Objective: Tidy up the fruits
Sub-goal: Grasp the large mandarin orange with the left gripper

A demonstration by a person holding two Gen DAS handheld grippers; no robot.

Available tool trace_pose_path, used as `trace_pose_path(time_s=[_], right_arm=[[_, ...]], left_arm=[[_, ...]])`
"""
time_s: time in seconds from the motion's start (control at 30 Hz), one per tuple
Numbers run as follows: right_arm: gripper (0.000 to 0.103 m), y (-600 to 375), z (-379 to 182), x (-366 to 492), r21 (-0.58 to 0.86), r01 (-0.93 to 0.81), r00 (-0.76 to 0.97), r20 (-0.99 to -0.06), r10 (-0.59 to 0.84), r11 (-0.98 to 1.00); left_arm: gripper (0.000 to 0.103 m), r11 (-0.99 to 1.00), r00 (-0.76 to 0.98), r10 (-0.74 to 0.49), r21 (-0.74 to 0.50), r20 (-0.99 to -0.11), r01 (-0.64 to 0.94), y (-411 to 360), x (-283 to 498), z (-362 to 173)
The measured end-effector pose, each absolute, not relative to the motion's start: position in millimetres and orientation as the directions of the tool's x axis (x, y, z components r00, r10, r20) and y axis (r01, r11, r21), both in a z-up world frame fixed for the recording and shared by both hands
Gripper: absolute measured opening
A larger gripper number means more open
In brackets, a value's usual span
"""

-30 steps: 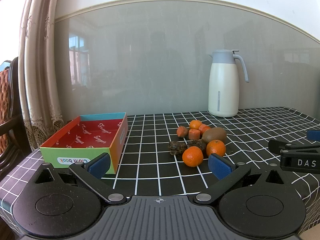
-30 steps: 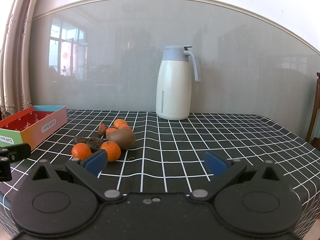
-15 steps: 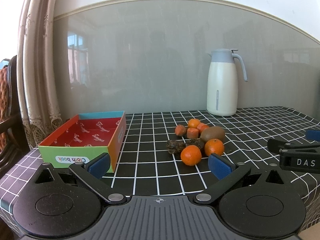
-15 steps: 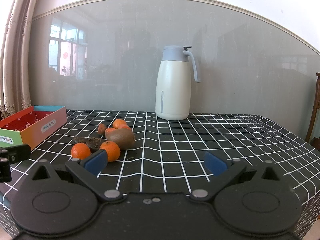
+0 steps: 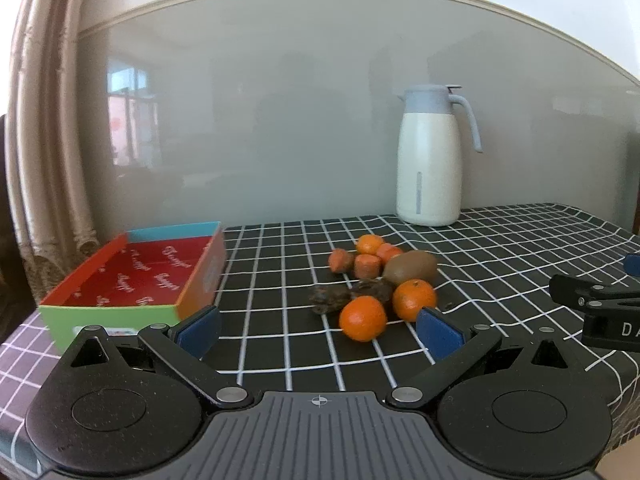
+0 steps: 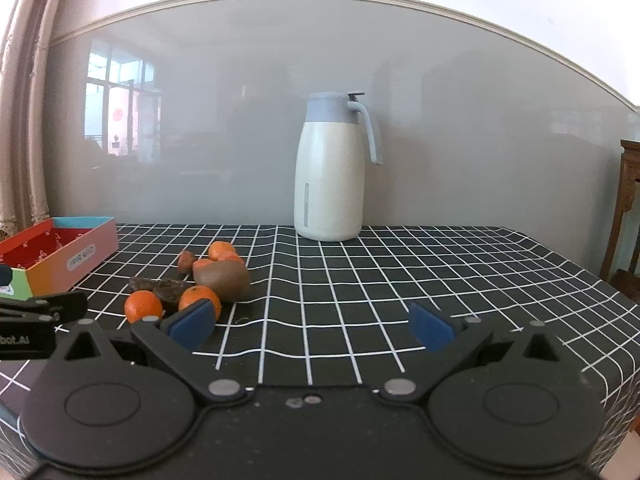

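A pile of fruit lies mid-table: two near oranges (image 5: 363, 318) (image 5: 414, 299), a brown kiwi (image 5: 410, 267), dark wrinkled pieces (image 5: 332, 298), and small orange pieces (image 5: 367, 265) behind. An empty red-lined cardboard box (image 5: 136, 276) stands to the left. My left gripper (image 5: 318, 330) is open just short of the near orange, holding nothing. The right wrist view shows the same pile (image 6: 222, 276) and box (image 6: 60, 256) at left. My right gripper (image 6: 310, 326) is open over bare cloth, right of the pile.
A white thermos jug (image 5: 430, 160) with a grey lid stands at the back by the glass wall. The black checked tablecloth (image 6: 440, 280) stretches to the right. A curtain (image 5: 44, 120) hangs at the far left and a wooden chair (image 6: 628, 208) stands past the right edge.
The left gripper has drifted forward and slightly left, so the fruit pile and box look nearer. The right gripper has barely moved. Both stay open.
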State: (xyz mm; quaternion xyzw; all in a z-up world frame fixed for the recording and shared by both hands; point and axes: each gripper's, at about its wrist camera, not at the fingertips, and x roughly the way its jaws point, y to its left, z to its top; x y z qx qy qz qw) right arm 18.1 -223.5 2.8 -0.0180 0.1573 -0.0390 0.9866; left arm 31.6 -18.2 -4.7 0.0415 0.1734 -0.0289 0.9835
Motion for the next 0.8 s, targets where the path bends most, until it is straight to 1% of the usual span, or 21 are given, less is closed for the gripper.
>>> trace_pose_path(time_s=[0.13, 0.33, 0.47, 0.5, 0.53, 0.57, 0.6, 0.63, 0.67, 0.7, 0.77, 0.8], right_arm=[[0.103, -225, 2, 19, -0.049, 0.079, 0.945, -0.316, -0.09, 0.996], [0.103, -226, 0, 23, -0.052, 0.099, 0.937, -0.33, -0.111, 0.994], [0.103, -228, -2, 26, -0.047, 0.112, 0.931, -0.344, -0.122, 0.993], [0.103, -228, -2, 27, -0.046, 0.113, 0.93, -0.347, -0.122, 0.993], [0.103, -228, -3, 28, -0.045, 0.114, 0.929, -0.349, -0.123, 0.992], [0.103, -228, -3, 28, -0.047, 0.115, 0.928, -0.35, -0.124, 0.992], [0.103, -228, -4, 28, -0.049, 0.116, 0.928, -0.351, -0.126, 0.992], [0.103, -228, -4, 29, -0.05, 0.117, 0.927, -0.353, -0.127, 0.992], [0.103, -229, -4, 28, -0.052, 0.117, 0.927, -0.353, -0.128, 0.992], [0.103, -229, -4, 28, -0.053, 0.119, 0.926, -0.355, -0.13, 0.991], [0.103, -230, -4, 29, -0.054, 0.122, 0.925, -0.356, -0.133, 0.991], [0.103, -231, -4, 29, -0.055, 0.124, 0.924, -0.357, -0.136, 0.991]], left_arm=[[0.103, 0.994, 0.936, -0.057, 0.072, -0.349, 0.087, -23, 47, -8], [0.102, 0.994, 0.912, -0.081, 0.04, -0.401, 0.105, -29, 83, -19], [0.102, 0.994, 0.891, -0.053, 0.059, -0.452, 0.089, -41, 105, -28], [0.095, 0.994, 0.883, -0.048, 0.063, -0.466, 0.087, -45, 110, -30], [0.086, 0.994, 0.877, -0.043, 0.068, -0.479, 0.086, -48, 115, -33], [0.071, 0.993, 0.864, -0.04, 0.073, -0.501, 0.088, -51, 120, -36], [0.065, 0.993, 0.853, -0.045, 0.068, -0.52, 0.094, -54, 124, -39], [0.063, 0.994, 0.845, -0.042, 0.067, -0.533, 0.091, -56, 127, -41], [0.058, 0.994, 0.838, -0.028, 0.076, -0.545, 0.083, -58, 130, -45], [0.05, 0.993, 0.83, -0.03, 0.079, -0.556, 0.089, -60, 133, -46], [0.041, 0.992, 0.827, -0.038, 0.075, -0.56, 0.096, -62, 134, -47], [0.041, 0.992, 0.827, -0.031, 0.082, -0.561, 0.093, -63, 134, -47]])
